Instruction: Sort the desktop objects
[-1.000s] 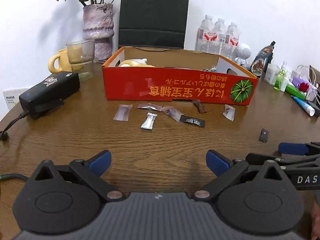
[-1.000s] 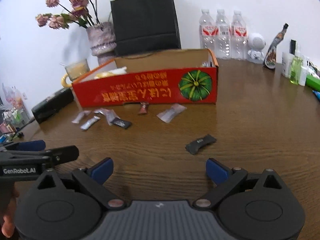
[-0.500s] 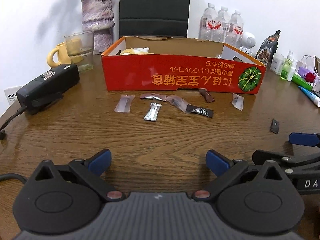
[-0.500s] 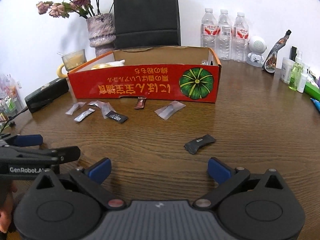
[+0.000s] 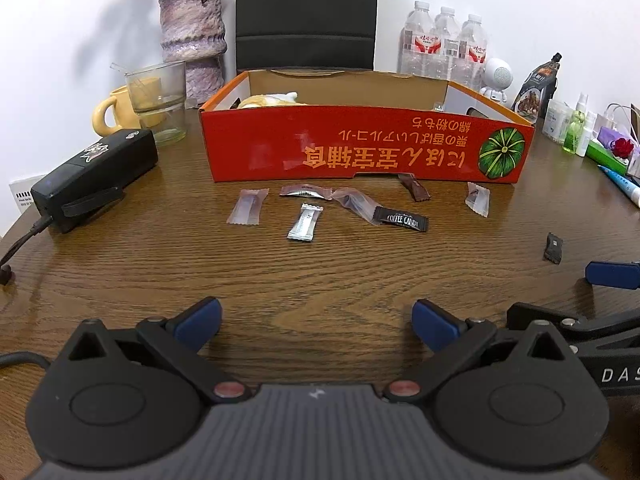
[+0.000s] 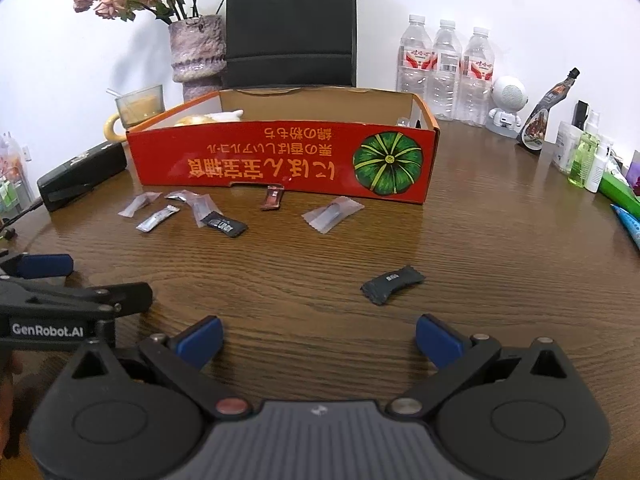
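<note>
- Left tool point(image 5: 316, 322): jaws spread wide, nothing between them, low over the bench point(image 5: 320, 272).
- Right tool point(image 6: 318, 338): jaws also wide and empty, beside the left one; its blue finger point(image 5: 612, 275) shows at the right edge of the left view.
- Dark packet point(image 6: 393, 284): lies alone on the bench just ahead of the right tool, slightly right of centre, well apart from the other sweets.
- Farther on, a loose row of wrapped sweets in front of the box: black coffee candy point(image 5: 402, 219), silver stick point(image 5: 305, 222), clear wrapper point(image 5: 248, 212) at the left, another clear wrapper point(image 6: 332, 214) at the right, brown bar point(image 5: 414, 188) close to the box wall.
- Red box point(image 5: 360, 156): open top, upside-down print and a green pumpkin on its front; something pale yellow lies in its left end.
- Left of the box: black device point(image 5: 96, 174), glass point(image 5: 158, 102), yellow mug point(image 5: 110, 114).
- Behind: vase point(image 5: 194, 36), black bag point(image 5: 306, 16), water bottles point(image 5: 444, 50).
</note>
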Action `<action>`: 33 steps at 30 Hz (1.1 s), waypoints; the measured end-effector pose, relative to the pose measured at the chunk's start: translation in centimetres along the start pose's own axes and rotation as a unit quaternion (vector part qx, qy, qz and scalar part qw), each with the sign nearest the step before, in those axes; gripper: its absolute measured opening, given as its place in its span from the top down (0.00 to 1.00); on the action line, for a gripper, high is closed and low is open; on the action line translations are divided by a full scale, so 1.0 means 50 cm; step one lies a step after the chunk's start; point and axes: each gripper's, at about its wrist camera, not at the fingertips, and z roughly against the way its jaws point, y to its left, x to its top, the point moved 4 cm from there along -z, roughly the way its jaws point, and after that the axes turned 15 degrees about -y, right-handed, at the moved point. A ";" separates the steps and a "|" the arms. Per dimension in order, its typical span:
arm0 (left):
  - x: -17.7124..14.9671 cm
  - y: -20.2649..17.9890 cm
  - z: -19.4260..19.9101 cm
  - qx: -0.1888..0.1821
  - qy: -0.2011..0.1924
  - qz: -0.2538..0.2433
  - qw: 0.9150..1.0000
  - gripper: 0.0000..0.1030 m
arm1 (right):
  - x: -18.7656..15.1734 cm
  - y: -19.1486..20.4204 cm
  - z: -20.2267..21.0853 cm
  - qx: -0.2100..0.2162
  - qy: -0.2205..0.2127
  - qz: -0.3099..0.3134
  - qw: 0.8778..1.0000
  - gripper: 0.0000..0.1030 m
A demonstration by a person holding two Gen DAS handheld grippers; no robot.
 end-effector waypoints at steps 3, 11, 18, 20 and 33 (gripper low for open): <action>0.000 0.001 0.000 0.000 0.000 0.000 1.000 0.00 | 0.000 0.000 0.000 0.000 0.000 0.001 1.000 0.00; 0.000 0.002 0.000 0.000 0.000 0.000 1.000 0.00 | 0.000 -0.004 0.000 -0.005 0.000 -0.002 1.000 0.00; 0.001 0.002 0.000 0.000 0.000 -0.001 1.000 0.00 | -0.001 -0.006 0.000 -0.006 -0.001 -0.004 1.000 0.00; 0.000 0.002 0.000 0.000 0.000 -0.001 1.000 0.00 | -0.001 -0.006 0.000 -0.007 -0.001 -0.004 1.000 0.00; 0.079 0.011 -0.017 -0.071 -0.050 0.003 0.996 0.11 | 0.015 -0.011 0.010 0.032 -0.021 -0.024 0.999 0.02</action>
